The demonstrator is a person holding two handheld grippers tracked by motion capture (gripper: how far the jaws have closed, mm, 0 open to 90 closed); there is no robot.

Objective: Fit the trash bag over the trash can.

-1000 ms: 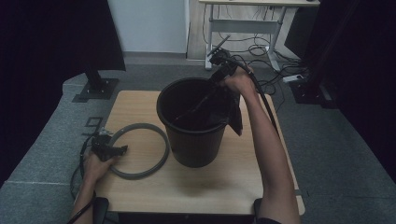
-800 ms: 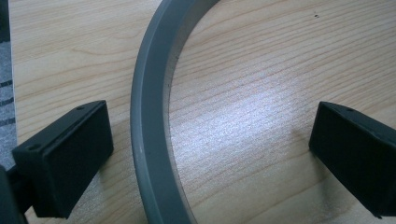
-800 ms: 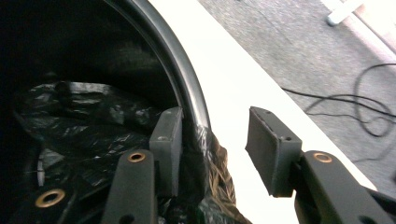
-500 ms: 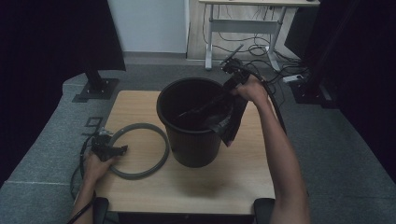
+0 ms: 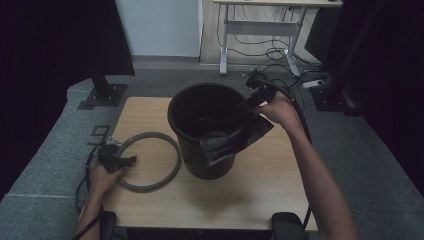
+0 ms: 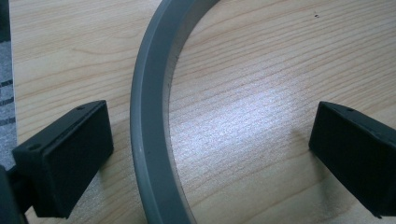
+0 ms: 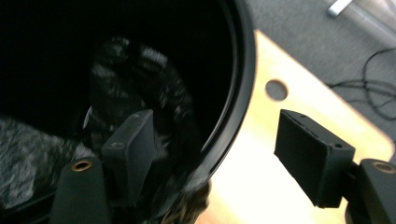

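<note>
Bucket: we see a black plastic bucket (image 5: 207, 131) standing upright near the middle of the wooden table (image 5: 260, 200), its mouth open to the high view.
Bag: a black plastic bag (image 5: 235, 137) lies partly inside the bucket and partly draped over its rim on our right side — a crumpled flap hangs down the outer wall. In the right gripper view the bag (image 7: 135, 88) shows as glossy folds inside the dark interior.
Right gripper: we hold the right gripper (image 5: 255, 97) at the bucket's far right rim, tilted toward the mouth. In its own view the right gripper (image 7: 215, 154) straddles the bucket rim (image 7: 236, 93) — one jaw inside, against the bag folds, the other outside over the table. The jaws are spread and have just been opening; the rim and a bit of bag lie between them, with the outer pad plainly clear of the rim.
Left gripper: the left gripper (image 5: 116, 159) rests at the table's left edge, on the near left part of the grey ring (image 5: 150, 160).
Left jaws: in the left gripper view the left gripper (image 6: 210, 154) has its jaws spread wide; the grey ring (image 6: 149, 121) curves between them, close to one pad, and we cannot tell whether they touch.
Ring: it lies flat on the table just beside the bucket, on its left.
Cables: black cables (image 5: 270, 52) lie on the grey floor beyond the table, beneath a white desk frame (image 5: 260, 30).
</note>
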